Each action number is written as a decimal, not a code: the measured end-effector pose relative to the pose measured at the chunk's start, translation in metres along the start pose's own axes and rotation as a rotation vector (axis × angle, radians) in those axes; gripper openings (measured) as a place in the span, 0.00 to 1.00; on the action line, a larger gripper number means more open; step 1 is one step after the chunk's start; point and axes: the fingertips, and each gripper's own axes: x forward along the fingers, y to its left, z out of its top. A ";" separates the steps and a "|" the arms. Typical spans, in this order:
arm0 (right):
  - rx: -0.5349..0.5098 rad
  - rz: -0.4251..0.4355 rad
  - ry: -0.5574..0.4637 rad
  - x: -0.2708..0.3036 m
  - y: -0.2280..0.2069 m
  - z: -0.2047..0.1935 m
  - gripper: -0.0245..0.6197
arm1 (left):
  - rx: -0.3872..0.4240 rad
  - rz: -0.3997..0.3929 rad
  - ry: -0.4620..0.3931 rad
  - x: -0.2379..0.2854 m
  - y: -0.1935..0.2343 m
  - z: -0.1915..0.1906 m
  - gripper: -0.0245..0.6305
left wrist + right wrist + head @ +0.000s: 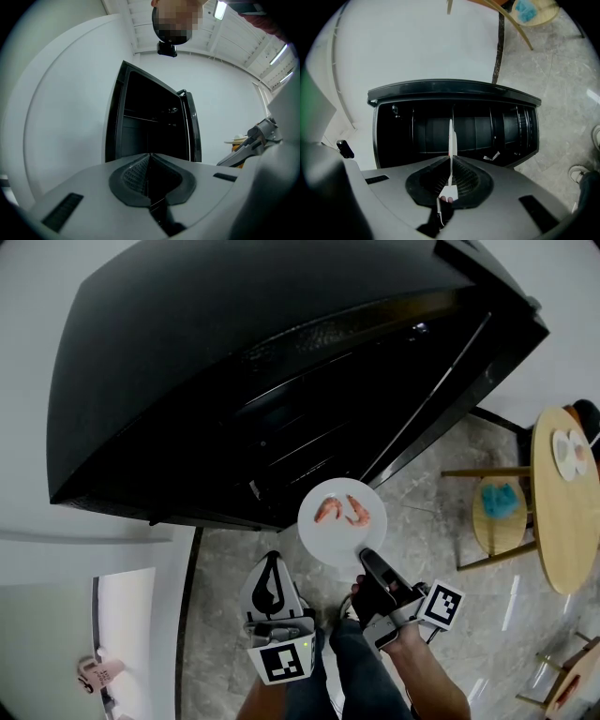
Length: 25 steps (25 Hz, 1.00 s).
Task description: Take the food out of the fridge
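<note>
A white plate (339, 529) carrying two pink shrimps (342, 510) hovers in front of the open black fridge (281, 381). My right gripper (367, 561) is shut on the plate's near rim. In the right gripper view the plate (451, 136) shows edge-on, clamped between the pads of the right gripper (451, 164), with the dark fridge interior (487, 126) behind it. My left gripper (272, 566) sits lower left of the plate, apart from it. It is shut with nothing between its jaws (149, 158) and points at the open fridge (145, 126).
The fridge door (469, 381) stands swung open to the right. At the far right are a round wooden table (562, 521) with a small plate (565, 454) on it, and a stool (500, 507) bearing something blue. The floor is grey marble tile (422, 521).
</note>
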 end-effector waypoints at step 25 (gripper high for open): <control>0.021 0.049 -0.032 -0.025 0.093 -0.007 0.09 | 0.025 -0.009 -0.020 -0.010 -0.001 0.072 0.06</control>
